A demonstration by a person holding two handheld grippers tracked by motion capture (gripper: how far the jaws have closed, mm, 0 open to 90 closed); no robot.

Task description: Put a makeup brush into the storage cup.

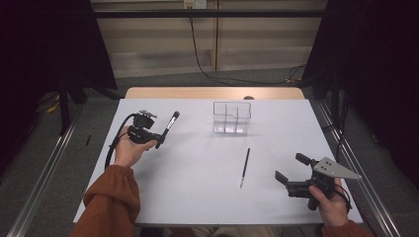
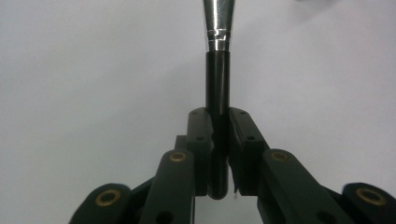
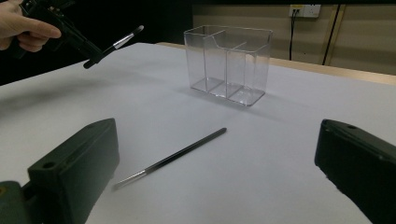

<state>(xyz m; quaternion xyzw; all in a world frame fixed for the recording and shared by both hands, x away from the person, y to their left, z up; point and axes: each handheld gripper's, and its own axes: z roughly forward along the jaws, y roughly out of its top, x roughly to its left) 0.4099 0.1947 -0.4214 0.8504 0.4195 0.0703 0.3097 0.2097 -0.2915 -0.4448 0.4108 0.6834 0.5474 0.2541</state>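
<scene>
Left gripper (image 1: pixel 159 139) is hovering above the left part of the white table (image 1: pixel 197 168), carried in the left hand (image 1: pixel 129 148) with a rust-orange sleeve (image 1: pixel 111 197) behind it. Its jaws are clamping the black handle of a makeup brush (image 1: pixel 169 127) — closed tight on it, as the left gripper view is showing, where the handle (image 2: pixel 217 93) is running up between the two pads into a silver ferrule at the top edge. In the high view the brush is slanting up and to the right from the jaws, off the table surface, bristle end pointing toward the far side. Further right, a clear plastic organizer (image 1: pixel 232 117) with divided compartments is standing upright near the far edge, well apart from the held brush; nothing is showing inside it. In front of it, a second thin brush (image 1: pixel 244 168) is lying flat on the table, nearly straight front to back, apart from the organizer and from both grippers. Right gripper (image 1: pixel 291 168) is sitting low near the table's right front corner in the right hand (image 1: pixel 330 203) — jaws standing wide open, gripping nothing, the thin brush lying ahead between them in the right gripper view (image 3: pixel 170 158).
</scene>
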